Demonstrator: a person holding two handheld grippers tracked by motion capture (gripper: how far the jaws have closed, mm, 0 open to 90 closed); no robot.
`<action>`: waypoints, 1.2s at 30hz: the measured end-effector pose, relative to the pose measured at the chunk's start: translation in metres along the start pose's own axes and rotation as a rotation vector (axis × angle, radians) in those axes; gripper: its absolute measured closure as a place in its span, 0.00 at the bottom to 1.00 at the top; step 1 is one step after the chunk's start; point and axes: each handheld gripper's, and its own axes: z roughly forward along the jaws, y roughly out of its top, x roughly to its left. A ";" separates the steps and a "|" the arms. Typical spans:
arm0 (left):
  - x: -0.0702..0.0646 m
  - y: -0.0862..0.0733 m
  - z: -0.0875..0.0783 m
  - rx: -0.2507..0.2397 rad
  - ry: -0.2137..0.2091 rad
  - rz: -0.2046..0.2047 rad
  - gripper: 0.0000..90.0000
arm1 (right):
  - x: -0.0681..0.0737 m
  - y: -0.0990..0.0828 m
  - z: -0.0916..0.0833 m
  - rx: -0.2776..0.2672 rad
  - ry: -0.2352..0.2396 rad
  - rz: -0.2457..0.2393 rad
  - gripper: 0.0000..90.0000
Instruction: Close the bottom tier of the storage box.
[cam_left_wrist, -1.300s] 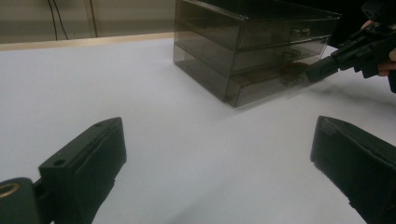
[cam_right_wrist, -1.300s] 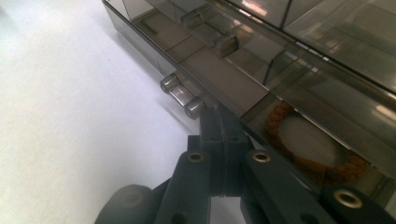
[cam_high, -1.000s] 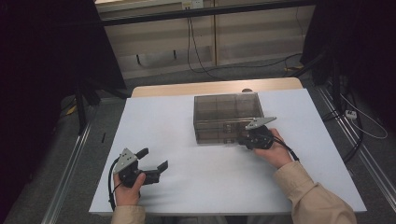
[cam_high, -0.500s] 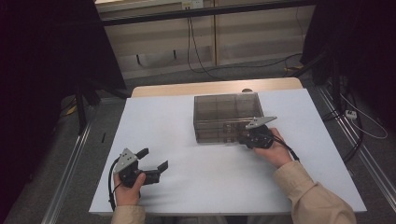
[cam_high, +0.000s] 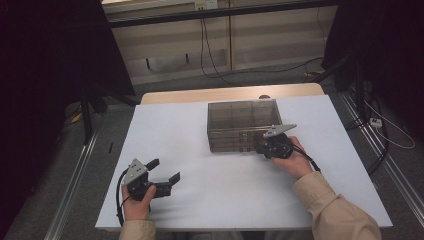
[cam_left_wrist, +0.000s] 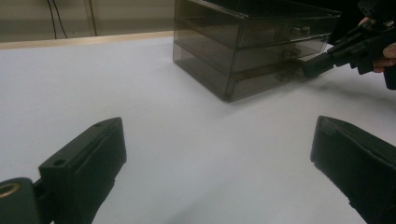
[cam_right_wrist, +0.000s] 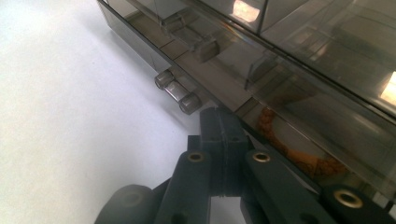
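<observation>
A smoky see-through drawer box (cam_high: 242, 125) with stacked drawers stands on the white table (cam_high: 215, 200), right of centre. My right gripper (cam_high: 260, 148) is shut, its tips against the front of the lowest drawer, just beside a small clear handle (cam_right_wrist: 177, 95). In the right gripper view the jaws (cam_right_wrist: 219, 116) press together with nothing visible between them. Something orange-brown (cam_right_wrist: 299, 149) lies inside that bottom drawer. My left gripper (cam_high: 164, 170) rests near the front left of the table, open and empty. The left gripper view shows its jaws (cam_left_wrist: 219, 154) wide apart, with the box (cam_left_wrist: 252, 42) and the right gripper (cam_left_wrist: 310, 67) beyond.
A wooden strip (cam_high: 230, 93) runs along the table's far edge. Metal rails (cam_high: 75, 170) flank the table on both sides. Cables (cam_high: 385, 130) lie on the floor at the right and hang behind the table. White tabletop stretches between the two grippers.
</observation>
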 end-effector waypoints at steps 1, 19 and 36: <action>0.000 0.000 0.000 0.000 -0.001 0.001 0.04 | 0.000 0.000 0.000 0.000 0.000 0.001 1.00; 0.000 0.000 -0.001 -0.004 0.001 -0.002 0.04 | -0.001 -0.001 0.003 0.000 -0.012 -0.004 1.00; 0.000 0.000 -0.001 -0.004 -0.002 -0.003 0.04 | -0.003 -0.001 0.005 0.002 -0.021 0.005 1.00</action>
